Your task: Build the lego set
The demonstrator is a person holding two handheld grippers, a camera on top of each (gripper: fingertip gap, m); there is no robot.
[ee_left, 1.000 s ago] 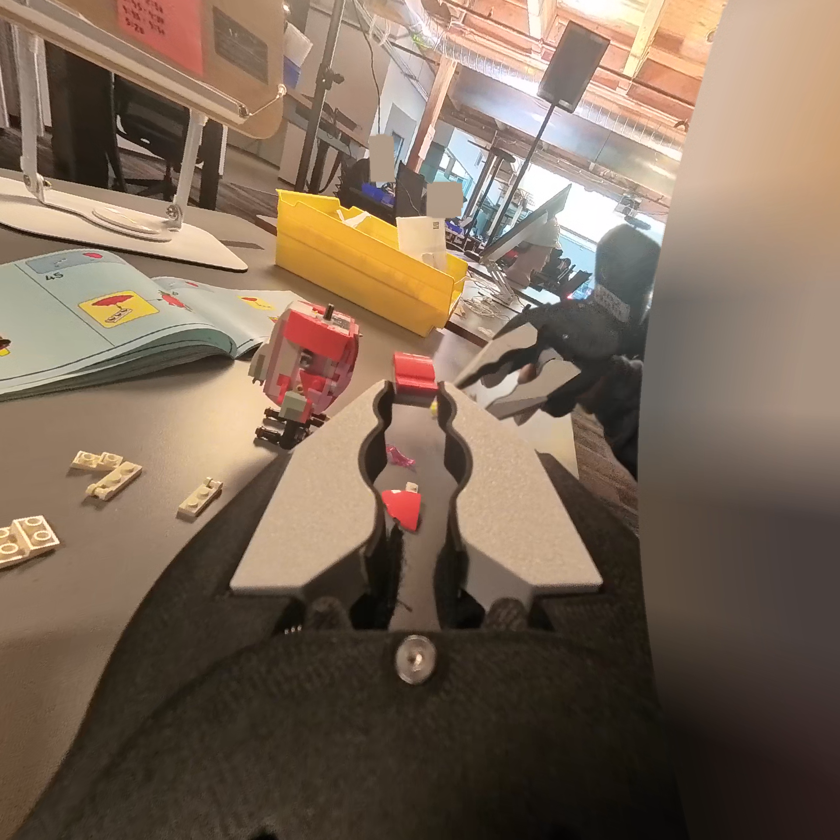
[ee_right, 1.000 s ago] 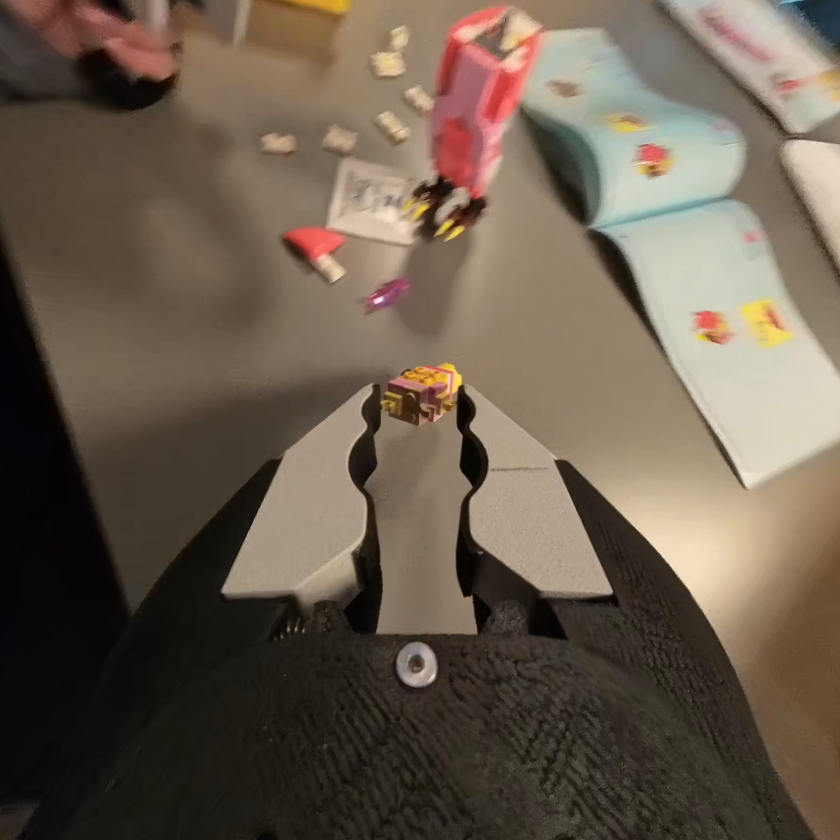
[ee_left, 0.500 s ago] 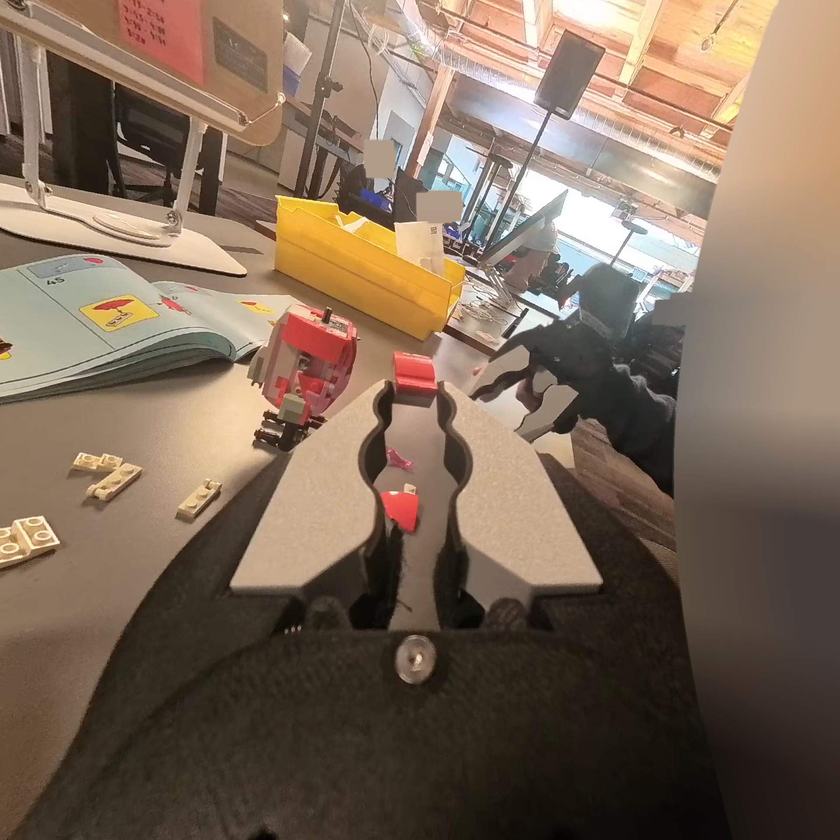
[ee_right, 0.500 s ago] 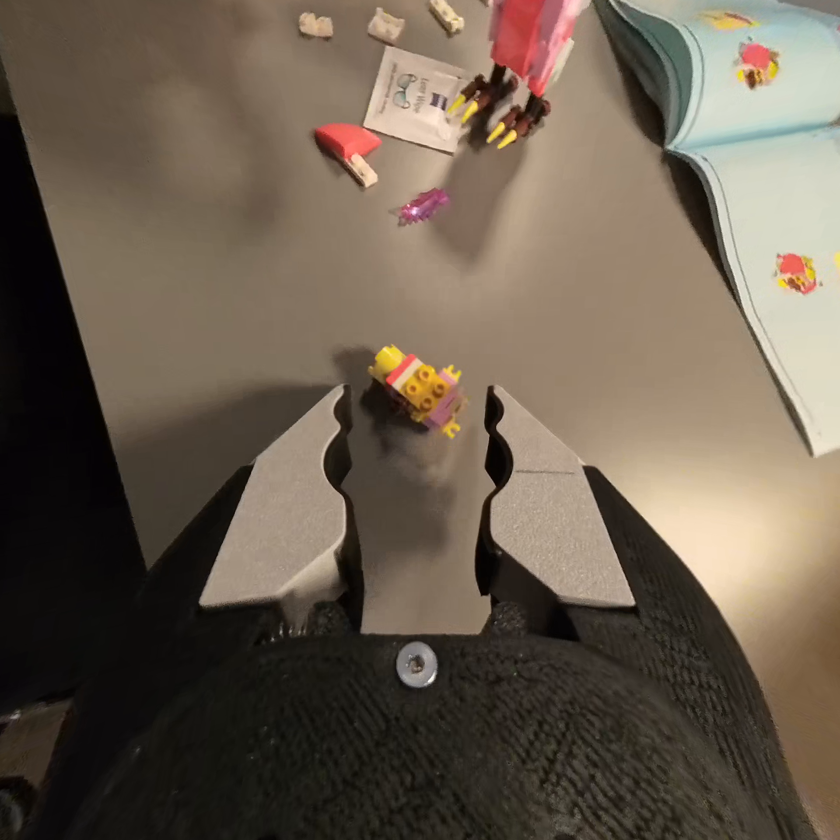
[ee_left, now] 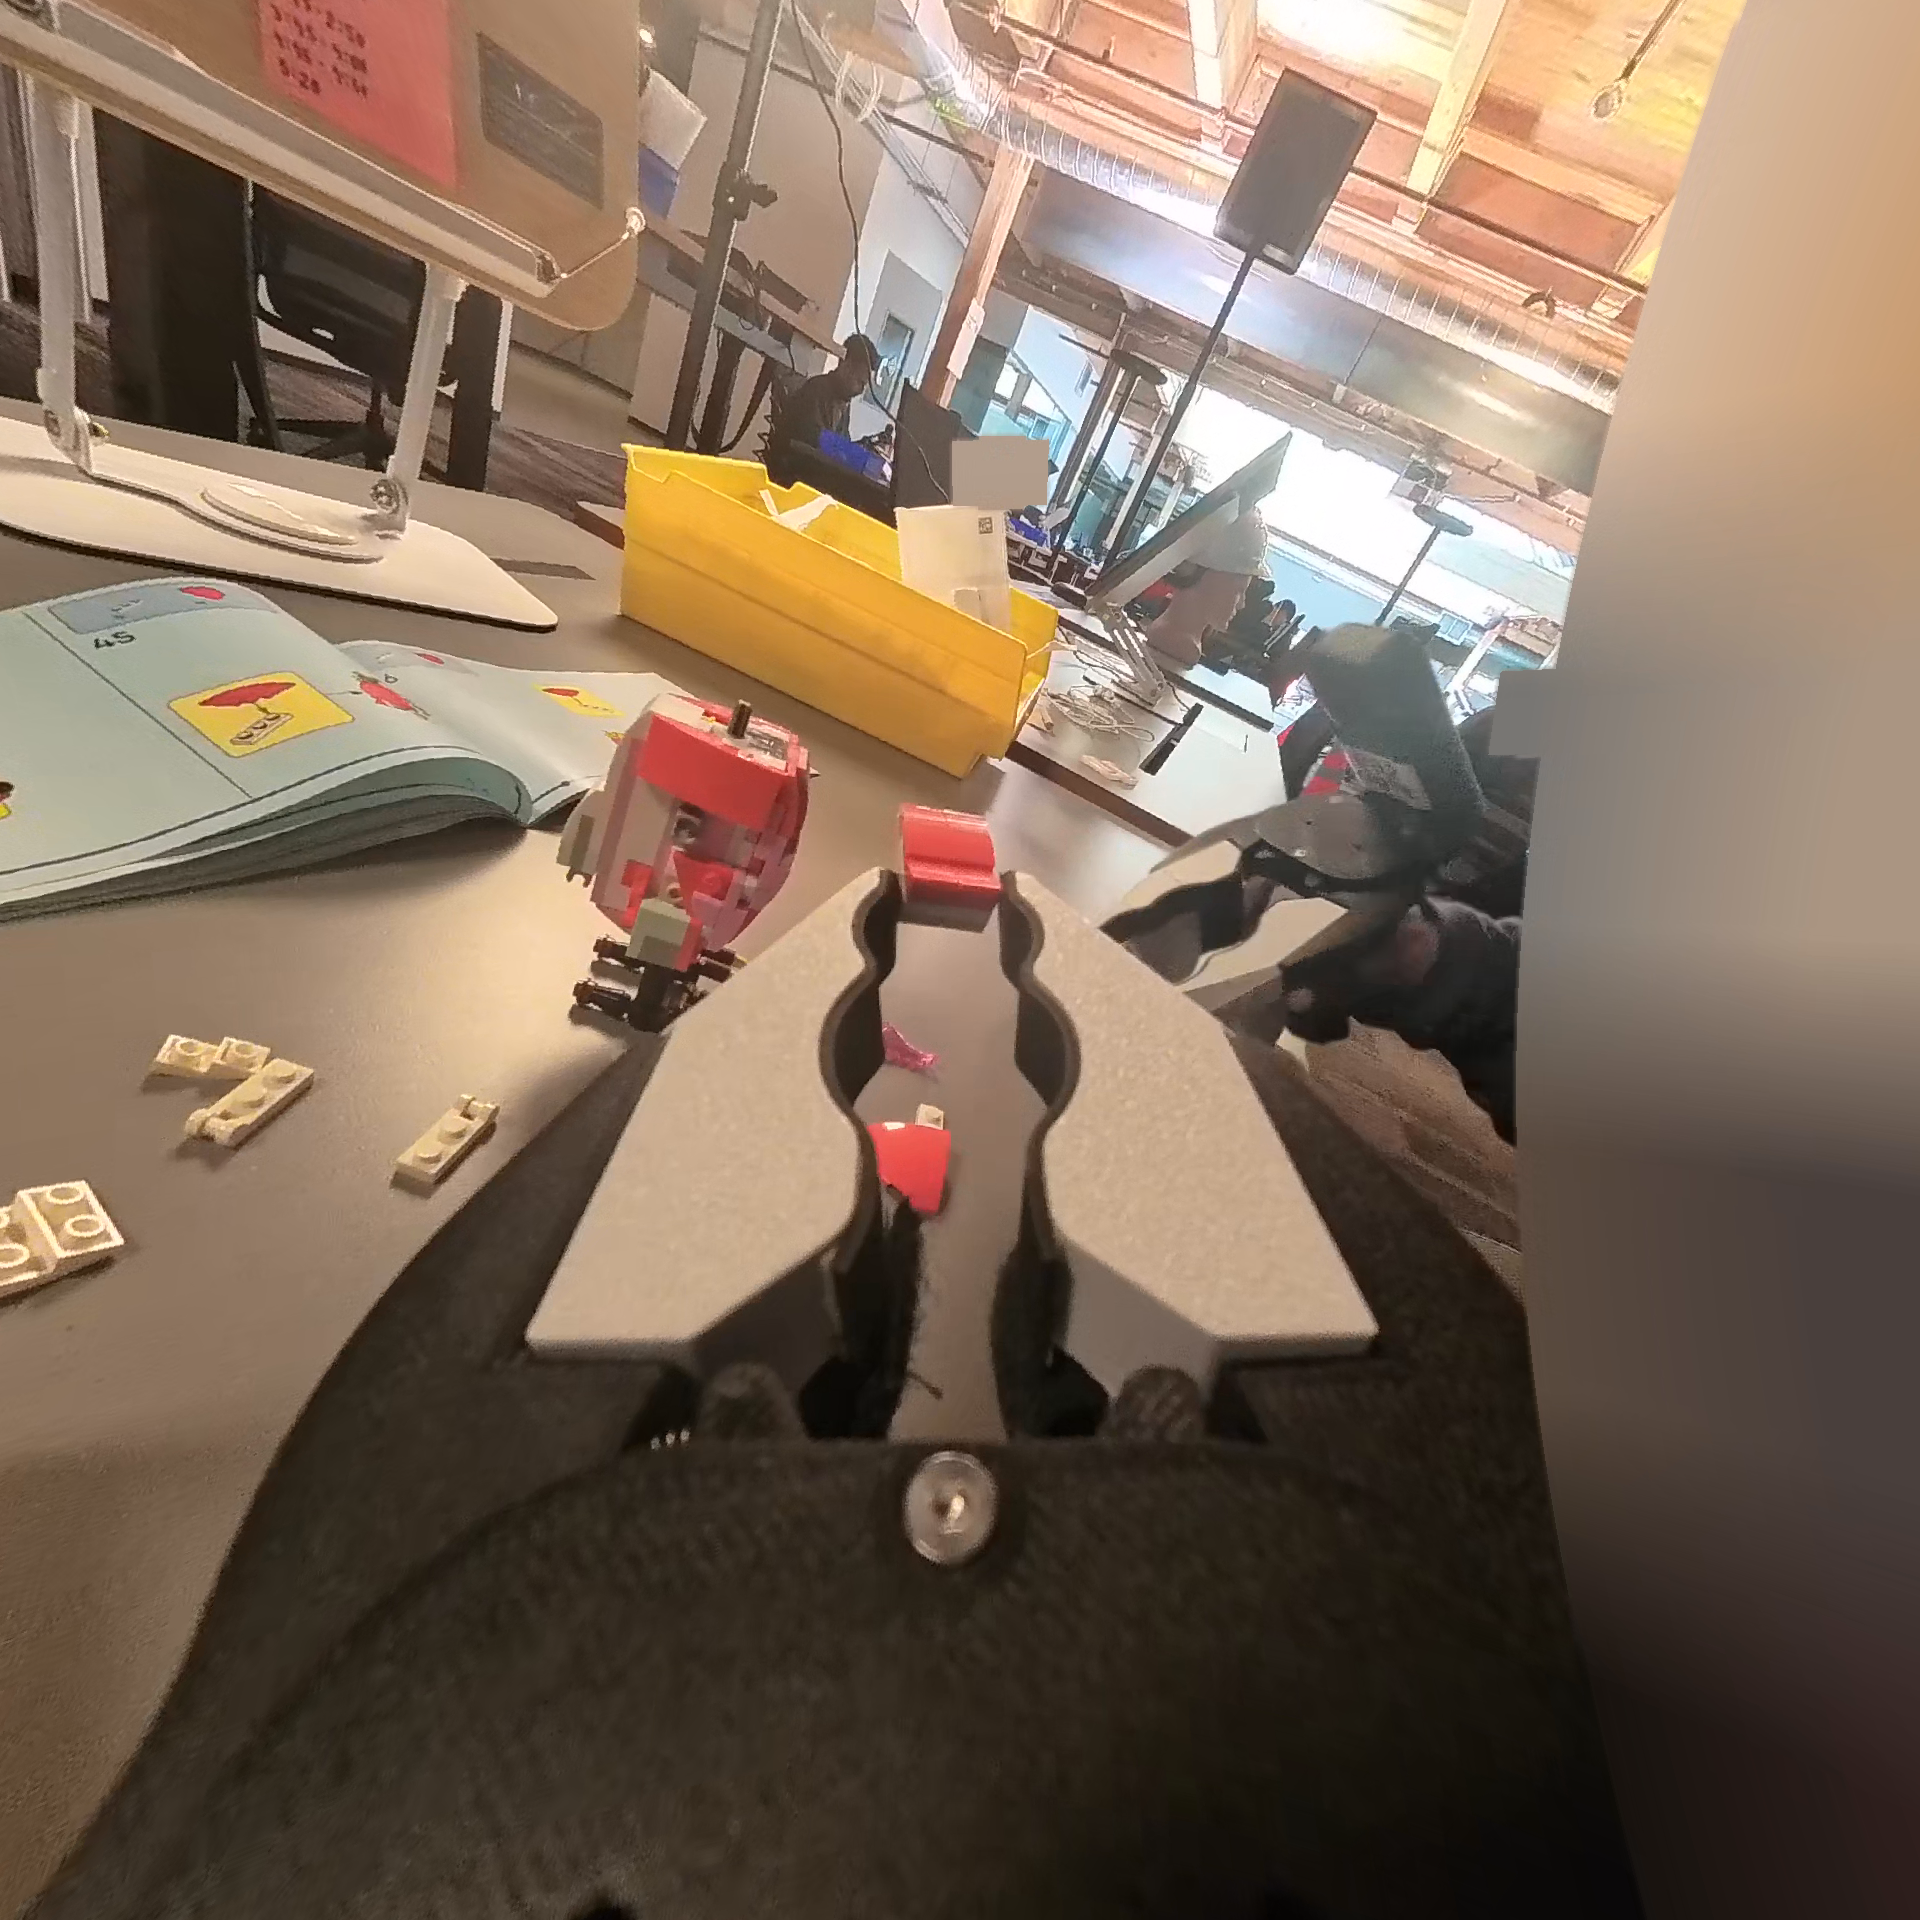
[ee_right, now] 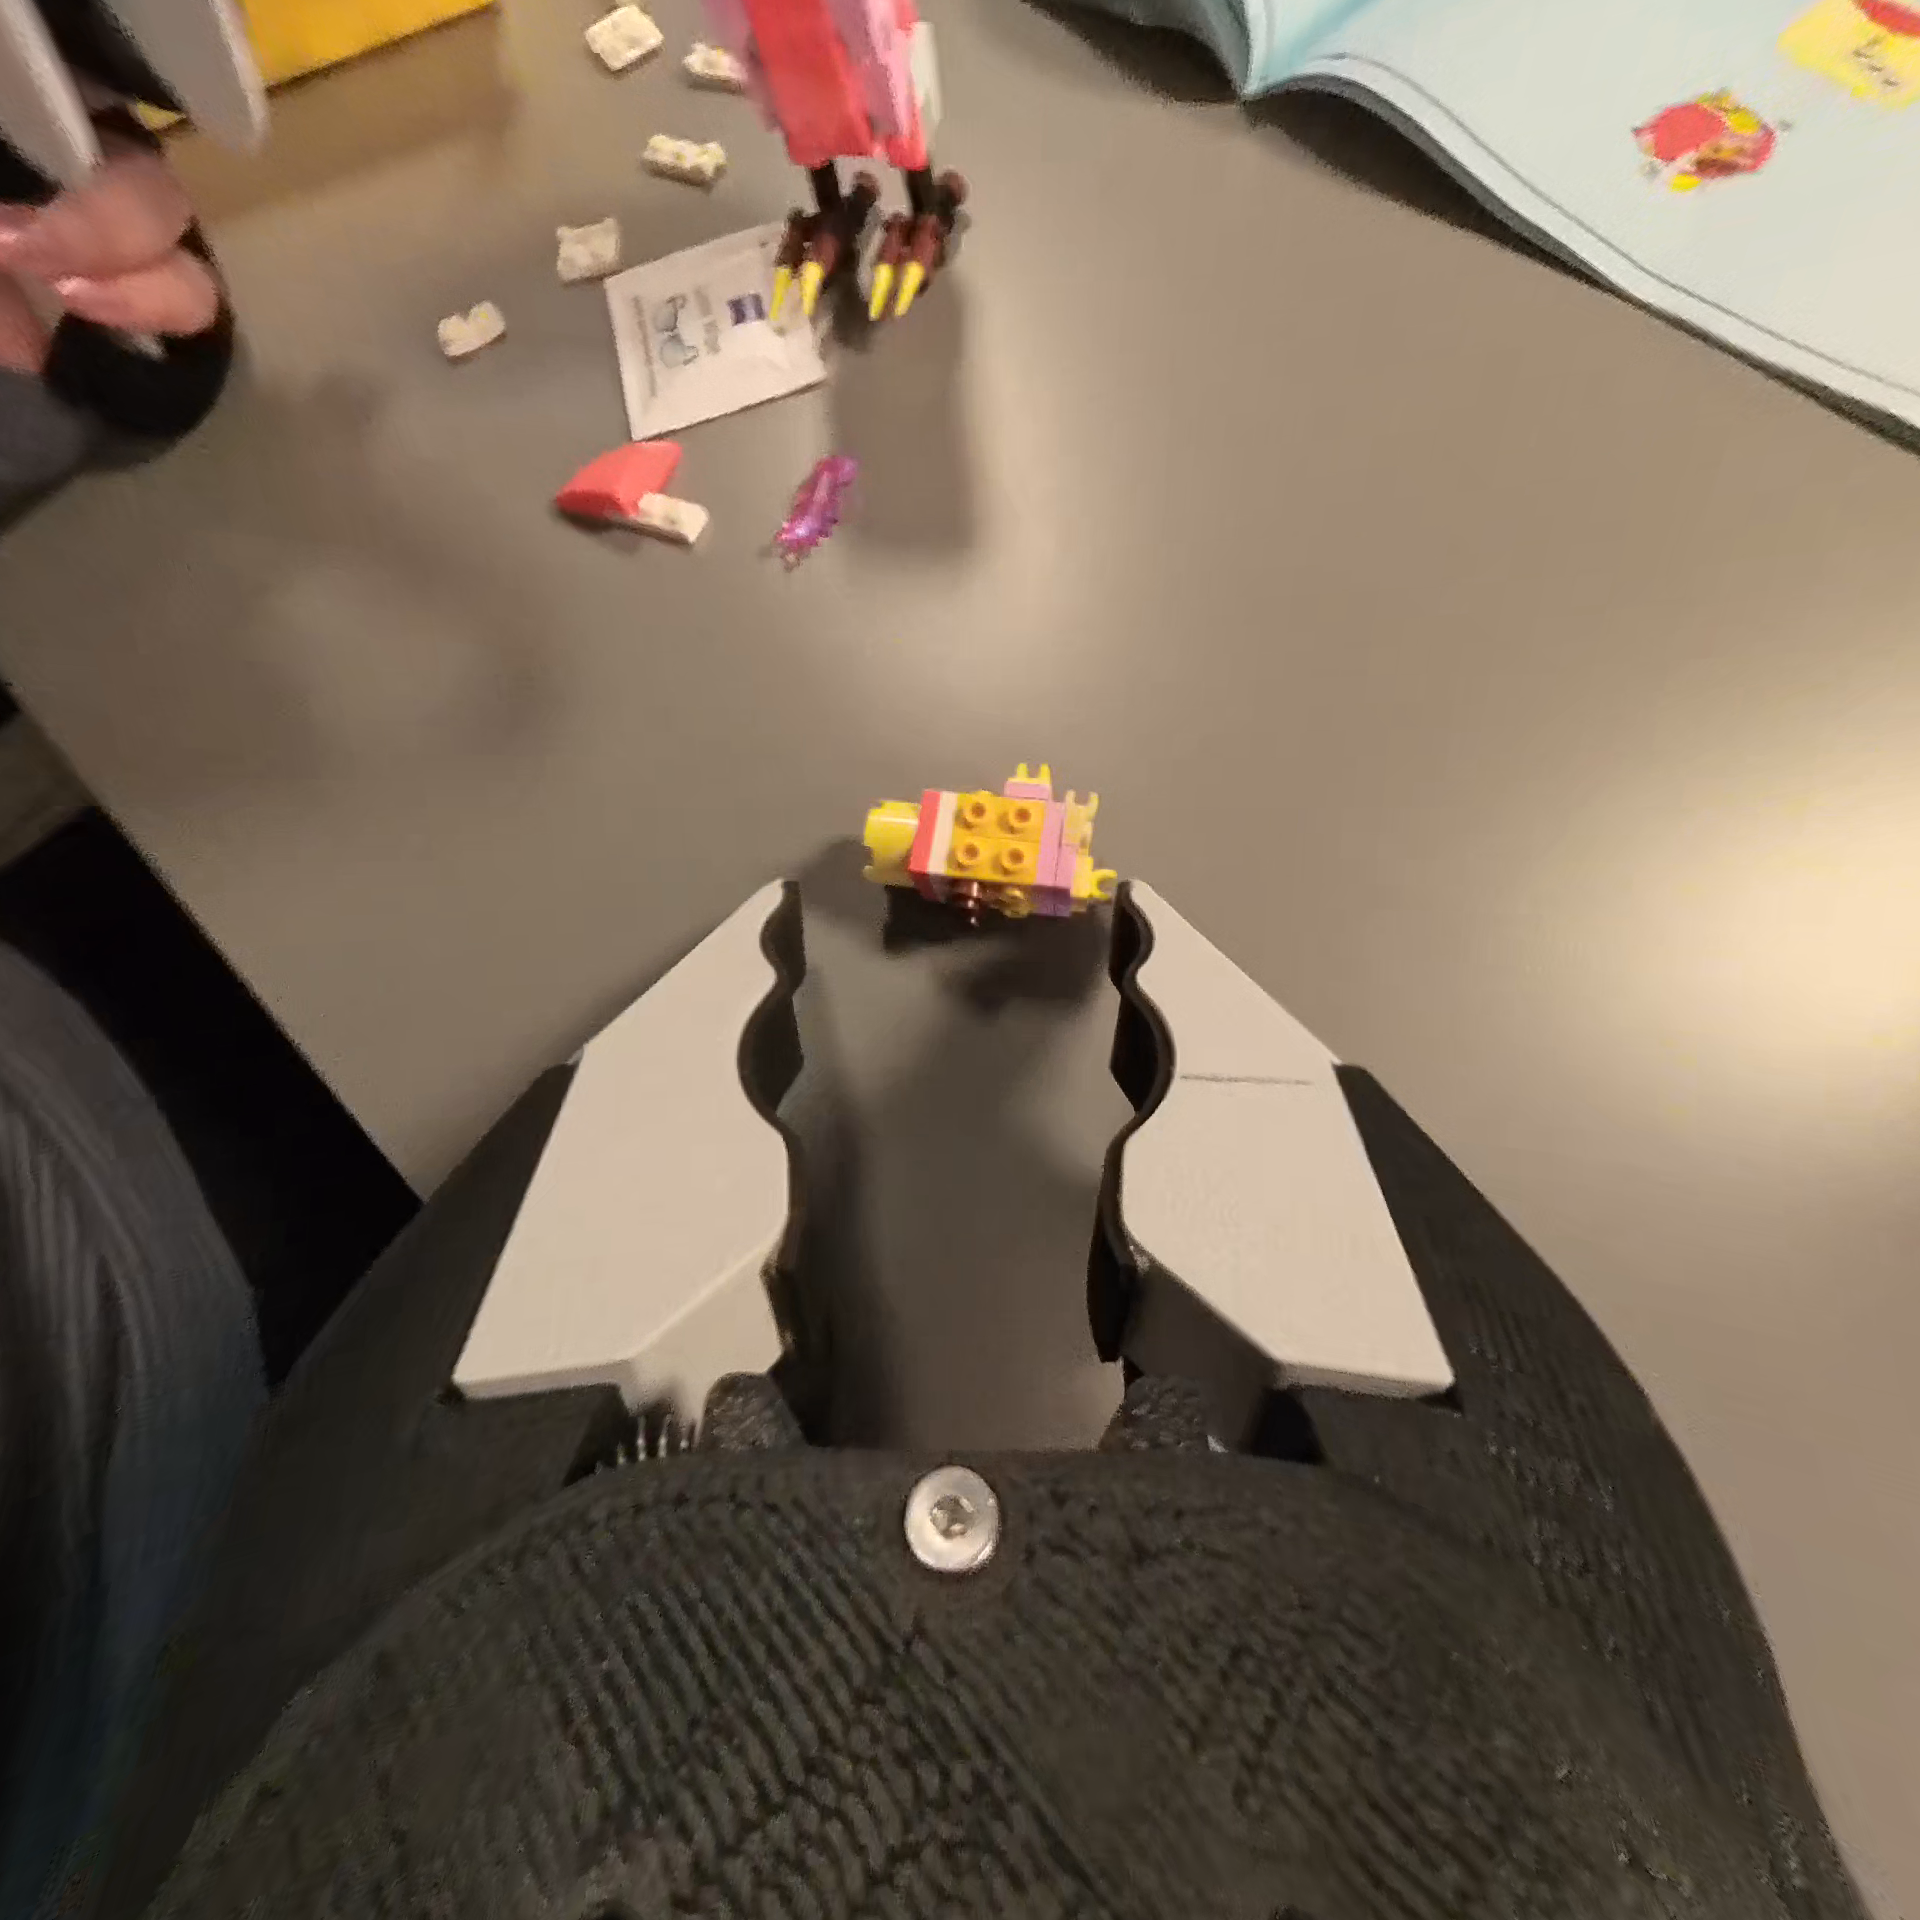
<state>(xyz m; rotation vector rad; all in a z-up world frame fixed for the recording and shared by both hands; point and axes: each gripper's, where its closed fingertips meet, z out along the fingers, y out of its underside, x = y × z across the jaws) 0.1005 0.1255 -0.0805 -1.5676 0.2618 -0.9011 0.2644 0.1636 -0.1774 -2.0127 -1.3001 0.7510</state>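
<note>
My left gripper (ee_left: 943, 883) is shut on a red curved brick (ee_left: 943, 862) and holds it above the grey table (ee_left: 312, 977). A red, pink and grey bird-like lego model (ee_left: 686, 842) stands on dark legs just left of it; it also shows at the top of the right wrist view (ee_right: 842, 83). My right gripper (ee_right: 956, 904) is open with nothing between its pads. A small yellow, orange, pink and red lego assembly (ee_right: 987, 847) lies on the table just beyond its fingertips. The right gripper also shows at the right of the left wrist view (ee_left: 1247, 914).
An open instruction booklet (ee_left: 208, 727) lies at the left. A yellow bin (ee_left: 831, 623) stands behind the model. Several cream plates (ee_left: 249, 1091) lie on the table. A red wedge piece (ee_right: 618, 488), a purple translucent piece (ee_right: 821, 499) and a white packet (ee_right: 707, 332) lie near the model. The tips of one gripper are about 20 cm away from the tips of the other. My right tips are roughly 10 cm from the purple translucent piece (ee_right: 821, 499).
My right gripper opened and let go of the small yellow and pink assembly, which now lies on the table ahead of its fingertips. My left gripper kept hold of the red brick.
</note>
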